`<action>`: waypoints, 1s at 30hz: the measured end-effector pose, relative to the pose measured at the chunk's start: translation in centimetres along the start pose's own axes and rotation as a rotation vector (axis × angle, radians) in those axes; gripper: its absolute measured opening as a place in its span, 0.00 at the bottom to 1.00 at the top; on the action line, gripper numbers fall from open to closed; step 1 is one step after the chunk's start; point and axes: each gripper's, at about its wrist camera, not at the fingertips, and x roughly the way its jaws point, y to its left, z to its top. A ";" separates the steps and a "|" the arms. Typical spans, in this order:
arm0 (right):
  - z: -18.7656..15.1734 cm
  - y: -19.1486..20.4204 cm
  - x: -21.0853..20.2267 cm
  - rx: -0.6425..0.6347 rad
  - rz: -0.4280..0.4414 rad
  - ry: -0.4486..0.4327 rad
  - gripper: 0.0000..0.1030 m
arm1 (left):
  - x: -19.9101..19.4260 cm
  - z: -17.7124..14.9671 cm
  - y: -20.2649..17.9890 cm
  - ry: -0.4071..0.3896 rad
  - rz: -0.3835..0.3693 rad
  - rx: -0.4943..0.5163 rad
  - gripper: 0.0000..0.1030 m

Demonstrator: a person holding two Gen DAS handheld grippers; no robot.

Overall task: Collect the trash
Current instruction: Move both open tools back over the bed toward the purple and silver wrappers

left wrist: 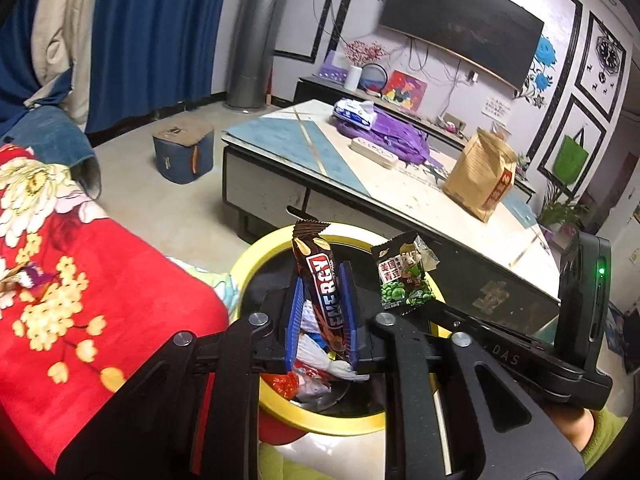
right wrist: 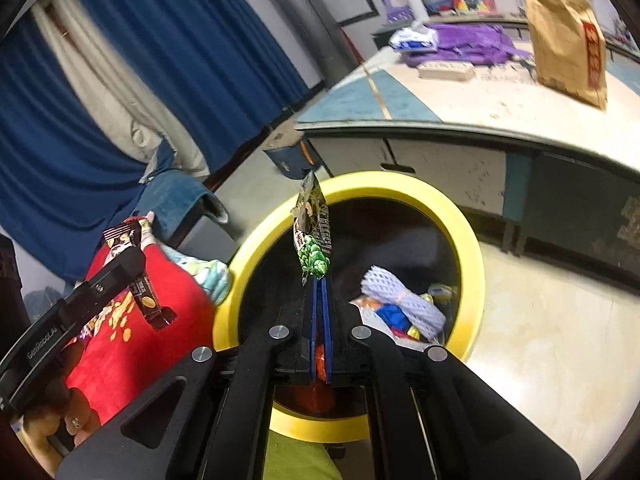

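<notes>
Below me, the yellow-rimmed bin (right wrist: 460, 216).
My left gripper (left wrist: 320, 304) clamps a chocolate bar wrapper (left wrist: 320, 280); my right gripper (right wrist: 319, 300) pinches a pea snack packet (right wrist: 314, 236).

Your left wrist camera sits just behind the left gripper (left wrist: 320, 304) and looks forward and down along its fingers, close over the yellow-rimmed bin (left wrist: 256, 256), with the coffee table (left wrist: 280, 140) beyond it and the television wall far off. Your right wrist camera sits likewise behind the right gripper (right wrist: 319, 304), close above the same yellow-rimmed bin (right wrist: 472, 256), tilted more steeply down and facing further left, toward the blue curtain (right wrist: 180, 40). Both views share the bin, the table, the red floral blanket (left wrist: 100, 280) on the near left, and each shows the other gripper at its edge.
</notes>
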 end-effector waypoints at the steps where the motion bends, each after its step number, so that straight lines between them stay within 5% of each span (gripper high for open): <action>1: 0.1 -0.1 0.1 0.005 -0.005 0.004 0.07 | 0.1 0.0 -0.1 0.005 -0.002 0.000 0.33; 2: 0.1 -0.2 0.1 0.009 -0.020 0.005 0.18 | 0.3 0.0 0.0 0.009 -0.005 -0.003 0.50; 3: 0.1 -0.4 0.0 0.017 -0.026 -0.001 0.32 | 0.4 0.0 0.1 0.010 -0.012 -0.009 0.57; 4: 0.1 -0.4 -0.2 0.026 -0.026 -0.010 0.36 | 0.3 0.1 0.3 0.008 -0.016 -0.012 0.59; 7: 0.5 -0.1 -0.5 0.020 -0.044 -0.030 0.40 | 0.1 0.3 0.9 0.003 -0.009 -0.020 0.87; 9: 0.7 0.4 -0.9 0.008 -0.052 -0.051 0.49 | -0.5 0.5 1.4 -0.006 -0.018 -0.028 0.89; 16: 1.2 3.7 -1.4 -0.061 -0.044 -0.090 0.53 | -3.0 1.3 3.6 -0.053 0.036 -0.027 0.89; 30: 0.2 16.0 2.3 -0.271 0.133 -0.039 0.62 | -10.2 1.9 12.6 -0.167 0.276 -0.059 0.89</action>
